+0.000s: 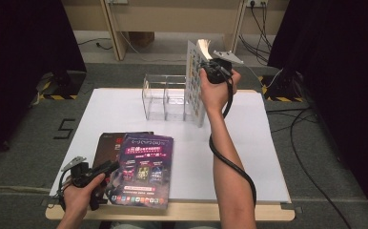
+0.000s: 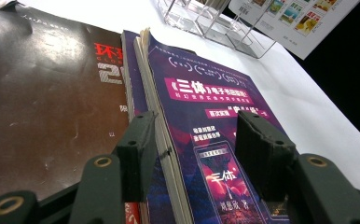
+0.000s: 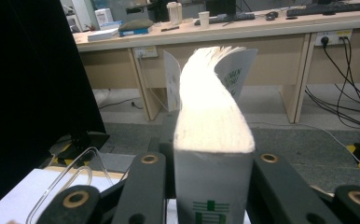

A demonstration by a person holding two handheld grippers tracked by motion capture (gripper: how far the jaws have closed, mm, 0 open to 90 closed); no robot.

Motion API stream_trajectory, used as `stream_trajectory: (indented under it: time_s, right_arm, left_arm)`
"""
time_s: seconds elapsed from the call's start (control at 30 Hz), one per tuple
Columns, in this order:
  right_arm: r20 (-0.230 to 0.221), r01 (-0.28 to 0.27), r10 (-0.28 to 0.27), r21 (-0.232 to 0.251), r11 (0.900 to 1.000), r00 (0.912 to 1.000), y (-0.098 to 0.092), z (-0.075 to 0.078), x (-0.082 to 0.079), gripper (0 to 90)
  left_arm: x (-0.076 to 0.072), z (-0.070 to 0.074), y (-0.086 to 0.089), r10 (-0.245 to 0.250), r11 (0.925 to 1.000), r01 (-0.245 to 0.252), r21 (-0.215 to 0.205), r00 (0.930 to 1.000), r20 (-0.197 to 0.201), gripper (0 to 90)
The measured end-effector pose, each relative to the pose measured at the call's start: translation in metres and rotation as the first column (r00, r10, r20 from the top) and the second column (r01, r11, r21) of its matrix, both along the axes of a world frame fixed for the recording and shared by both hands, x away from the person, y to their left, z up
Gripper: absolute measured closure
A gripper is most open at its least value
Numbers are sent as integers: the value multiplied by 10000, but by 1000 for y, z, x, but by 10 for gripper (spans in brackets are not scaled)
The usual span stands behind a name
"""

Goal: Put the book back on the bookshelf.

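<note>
My right gripper [image 1: 209, 71] [image 3: 213, 165] is shut on a thick white magazine [image 1: 194, 86] [image 3: 213, 116]. It holds the magazine upright at the right end of a clear acrylic rack [image 1: 165, 98] [image 2: 206, 23], and the pages fan out at the top. Near the table's front left, a purple magazine [image 1: 144, 167] [image 2: 206, 107] lies partly over a dark brown one [image 1: 107, 145] [image 2: 52, 93]. My left gripper [image 1: 107, 168] [image 2: 199, 140] stands open at the purple magazine's left edge. One jaw is beside the page edges and the other is over the cover.
A white sheet [image 1: 249, 143] covers the wooden table. Black curtains flank both sides. Cables [image 1: 306, 124] run over the floor at the right, and a wooden desk [image 3: 243, 32] stands beyond the table. The right gripper's cable hangs along the forearm.
</note>
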State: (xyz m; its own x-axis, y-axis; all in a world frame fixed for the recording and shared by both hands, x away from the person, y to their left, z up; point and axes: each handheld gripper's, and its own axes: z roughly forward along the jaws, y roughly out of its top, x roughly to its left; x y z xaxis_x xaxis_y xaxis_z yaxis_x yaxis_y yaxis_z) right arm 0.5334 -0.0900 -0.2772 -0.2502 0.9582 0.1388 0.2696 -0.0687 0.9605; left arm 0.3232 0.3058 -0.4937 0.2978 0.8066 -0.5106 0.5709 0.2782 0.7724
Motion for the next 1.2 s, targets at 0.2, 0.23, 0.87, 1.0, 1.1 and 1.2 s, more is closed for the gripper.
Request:
stream_trajectory:
  time_s: [0.2,0.23,0.87,1.0,1.1,1.2]
  right_arm:
    - [-38,25,-25,13,10000,10000,1,0,3,746]
    - [-50,43,-43,17,10000,10000,1,-1,3,746]
    - [-50,87,-87,33,10000,9999,5,-3,15,746]
    - [-52,149,-149,48,9999,9999,5,-3,17,746]
    - [-52,173,-172,60,9998,9998,5,-4,19,746]
    - [-71,186,-186,60,9998,9998,4,-5,21,746]
  left_arm:
    - [0,0,-1,-24,10000,24,14,10000,18,478]
    - [0,0,-1,-25,10000,25,13,10000,14,478]
    - [1,0,0,-42,10000,42,28,10000,2,478]
    - [1,0,0,-49,10000,49,31,10000,2,478]
    - [1,0,0,-49,10000,49,36,10000,13,478]
    - [1,0,0,-55,10000,55,55,10000,-2,478]
